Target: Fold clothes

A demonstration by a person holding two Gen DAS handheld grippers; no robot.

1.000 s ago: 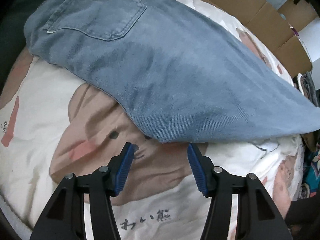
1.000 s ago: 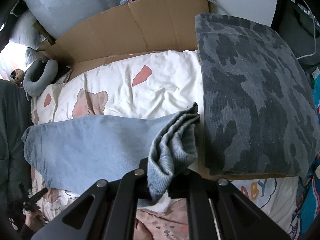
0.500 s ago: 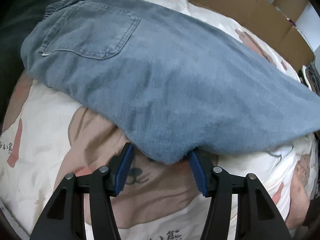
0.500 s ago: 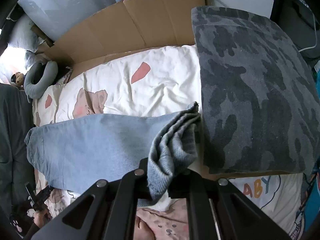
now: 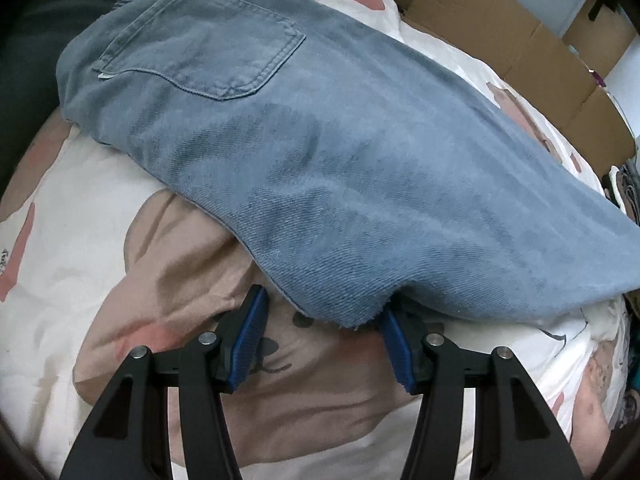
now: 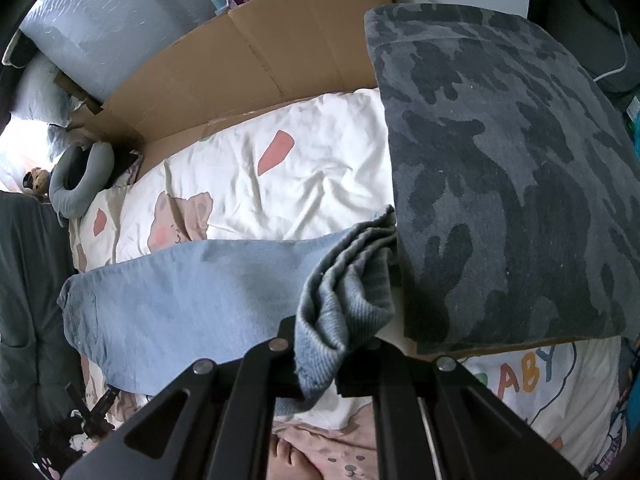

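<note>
Blue jeans (image 5: 320, 152) lie across the bear-print bedding (image 5: 80, 248), back pocket (image 5: 200, 48) upward at the far left. My left gripper (image 5: 322, 330) is open, blue pads (image 5: 250, 336) wide apart. The jeans' near edge hangs down between the pads, resting against the right one. In the right wrist view the jeans (image 6: 192, 292) stretch leftward from my right gripper (image 6: 320, 368). That gripper is shut on the bunched leg end (image 6: 344, 288), which stands up in folds above the jaws.
A grey camouflage cushion (image 6: 500, 184) lies just right of the held leg end. Flattened cardboard (image 6: 260, 52) lines the far side of the bed, also seen as cardboard (image 5: 520, 40). A grey neck pillow (image 6: 80, 176) sits at the far left.
The left gripper has closed in on the jeans' near edge, which now sits between its pads instead of ahead of them. The right gripper keeps its hold on the leg end.
</note>
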